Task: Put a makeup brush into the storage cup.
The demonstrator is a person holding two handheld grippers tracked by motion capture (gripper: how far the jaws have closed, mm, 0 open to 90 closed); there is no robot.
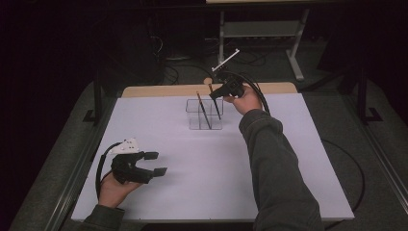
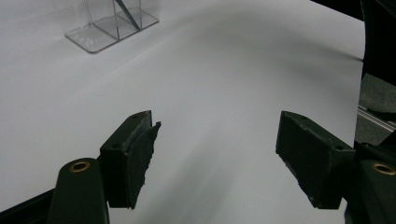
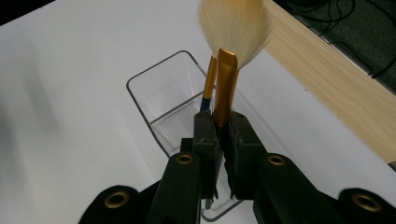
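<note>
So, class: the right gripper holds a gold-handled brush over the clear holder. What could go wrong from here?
1. The right gripper pinches the gold-handled fan brush narrowly; it might slip or tilt.
2. The light clear plastic holder could tip if nudged.
3. The other thin brush may get knocked.

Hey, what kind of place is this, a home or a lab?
Probably a lab or recording workspace: a white-covered table stands in a dark room, loose cables trail across the floor, and a metal frame stands behind it.
</note>
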